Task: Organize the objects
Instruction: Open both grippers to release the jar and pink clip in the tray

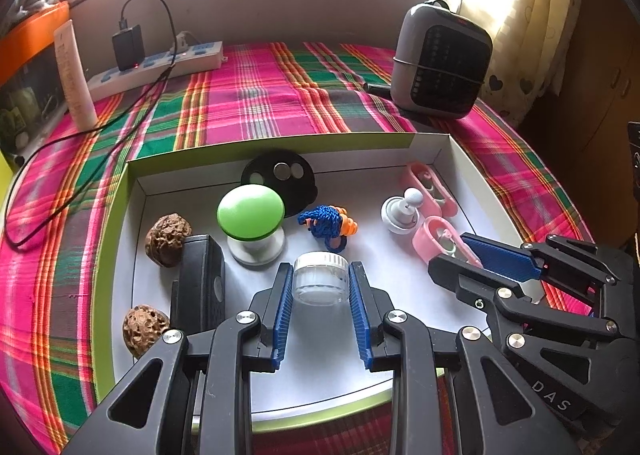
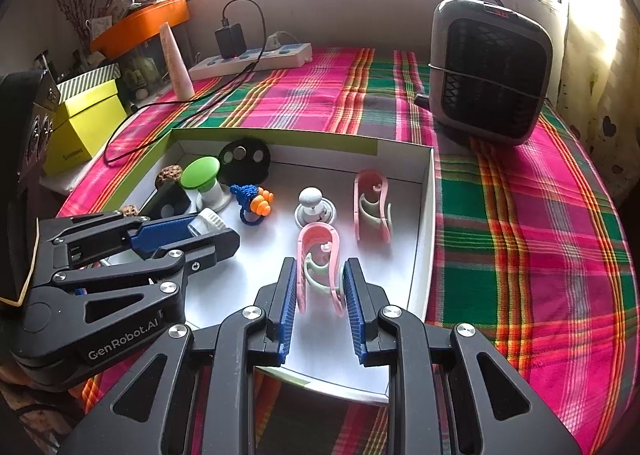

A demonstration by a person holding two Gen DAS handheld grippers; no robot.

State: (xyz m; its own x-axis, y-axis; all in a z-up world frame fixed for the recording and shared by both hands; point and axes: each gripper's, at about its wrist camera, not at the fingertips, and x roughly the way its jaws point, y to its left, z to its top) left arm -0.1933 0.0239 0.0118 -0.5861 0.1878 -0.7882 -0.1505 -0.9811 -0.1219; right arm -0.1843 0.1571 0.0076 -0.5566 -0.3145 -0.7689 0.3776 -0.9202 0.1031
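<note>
A white box lid with a green rim lies on the plaid cloth and holds several small objects. My left gripper is shut on a small clear jar with a white lid; the jar also shows in the right wrist view. My right gripper is shut on a pink clip, seen from the left wrist too. A second pink clip lies beyond it.
In the lid: a green-topped knob, two walnuts, a black block, a black disc, a blue-and-orange knit toy, a white joystick piece. A heater, a power strip and a tube stand behind.
</note>
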